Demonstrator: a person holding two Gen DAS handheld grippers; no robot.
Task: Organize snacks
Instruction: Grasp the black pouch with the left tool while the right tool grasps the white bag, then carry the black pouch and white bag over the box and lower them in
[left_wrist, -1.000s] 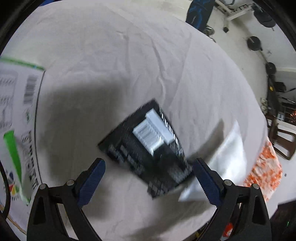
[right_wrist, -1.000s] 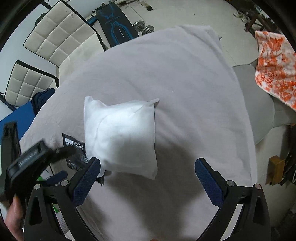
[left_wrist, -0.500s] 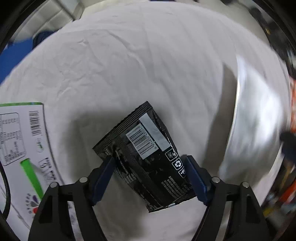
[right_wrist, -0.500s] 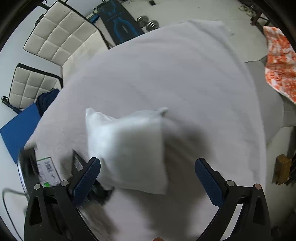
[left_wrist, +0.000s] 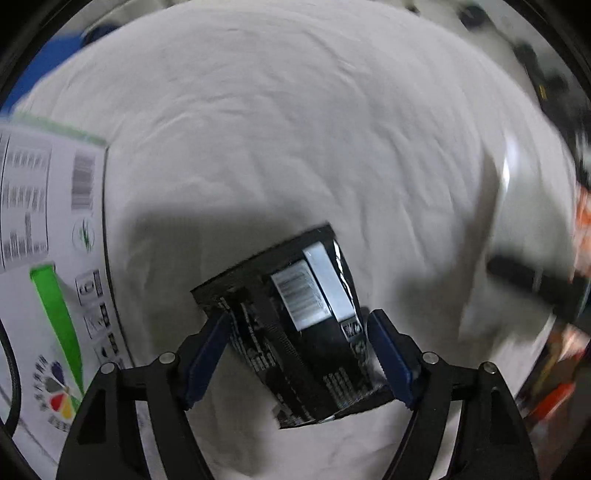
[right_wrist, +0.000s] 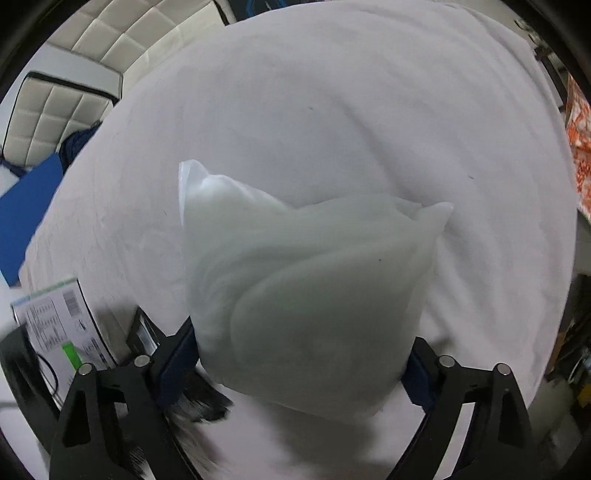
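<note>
A black snack packet (left_wrist: 295, 317) with a white barcode label lies on the white cloth; my left gripper (left_wrist: 297, 354) straddles it, both blue fingers pressing its side edges. A puffy white snack bag (right_wrist: 306, 291) fills the middle of the right wrist view, and my right gripper (right_wrist: 299, 365) has its blue fingers against the bag's two sides. The black packet (right_wrist: 144, 328) shows beside the right gripper's left finger. The white bag appears blurred at the right edge (left_wrist: 517, 236) of the left wrist view.
A white printed box (left_wrist: 44, 236) with a green stripe and barcode lies at the left, also the box (right_wrist: 62, 321) in the right wrist view. White quilted chairs (right_wrist: 74, 85) and a blue panel (right_wrist: 22, 214) stand behind the table. An orange patterned cloth (right_wrist: 580, 140) is at the right.
Both grippers have dropped towards the table and narrowed. The left one closed in on the black packet; the right one closed around the white bag, which now looms larger.
</note>
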